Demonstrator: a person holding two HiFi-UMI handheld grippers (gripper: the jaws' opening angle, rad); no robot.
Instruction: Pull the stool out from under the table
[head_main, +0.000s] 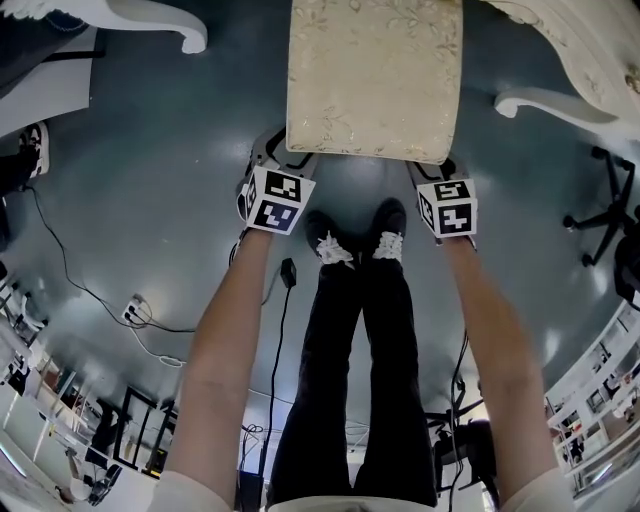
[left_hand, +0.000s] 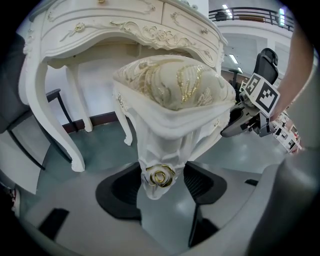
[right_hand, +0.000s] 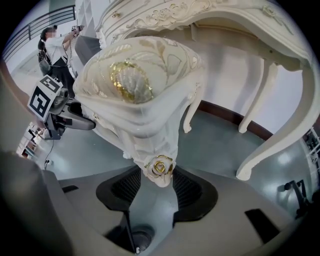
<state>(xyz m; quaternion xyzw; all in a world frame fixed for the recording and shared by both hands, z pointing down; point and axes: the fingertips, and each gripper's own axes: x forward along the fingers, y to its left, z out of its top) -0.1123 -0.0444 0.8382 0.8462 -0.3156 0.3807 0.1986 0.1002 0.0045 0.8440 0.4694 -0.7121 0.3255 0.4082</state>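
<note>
The stool is cream with a gold-patterned cushion (head_main: 375, 75) and carved legs, and it stands on the grey floor in front of my feet. The white ornate table (left_hand: 100, 25) lies just beyond it; its curved legs (head_main: 560, 100) flank the stool. My left gripper (head_main: 278, 160) holds the stool's near left corner. In the left gripper view the leg with a gold rose (left_hand: 160, 176) sits pressed between the black pads (left_hand: 200, 182). At the near right corner, my right gripper (head_main: 440, 172) is closed the same way on the other rose leg (right_hand: 159, 169).
Cables (head_main: 100, 295) and a power strip (head_main: 135, 312) lie on the floor at left. A black office chair (head_main: 610, 215) stands at right. A dark chair frame (left_hand: 30, 130) is left of the table. A person (right_hand: 55, 50) stands far off.
</note>
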